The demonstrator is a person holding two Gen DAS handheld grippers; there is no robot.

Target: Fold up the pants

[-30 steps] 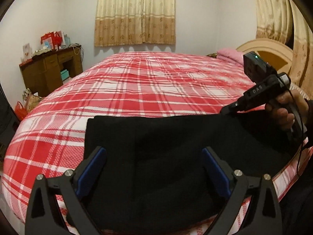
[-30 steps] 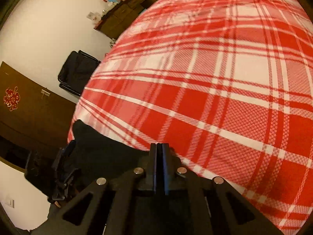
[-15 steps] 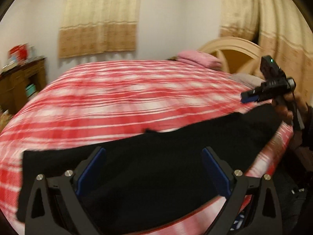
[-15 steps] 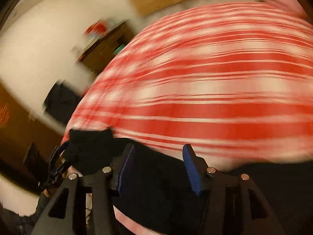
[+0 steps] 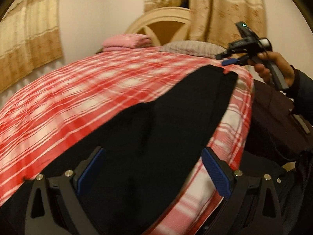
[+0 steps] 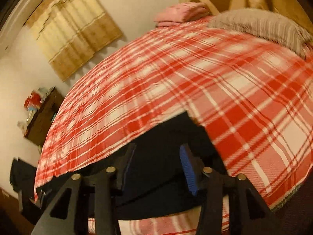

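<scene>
Black pants (image 5: 152, 129) lie flat along the near edge of the red plaid bed (image 5: 82, 90) | left gripper (image 5: 152, 168) jaws wide apart, empty, above pants | right gripper (image 6: 158, 166) jaws partly apart, just closing slightly, nothing between them, over the pants' end

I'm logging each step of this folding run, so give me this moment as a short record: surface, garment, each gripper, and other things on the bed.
surface: bed with red-and-white plaid cover
garment: black pants, lying stretched along the near bed edge
left gripper: open, above the pants, nothing between its pads
right gripper: open, over one end of the pants, jaws just closed a little, gripping nothing
right hand: holds the right gripper's handle
other: pink folded cloth and grey pillow at the headboard
</scene>
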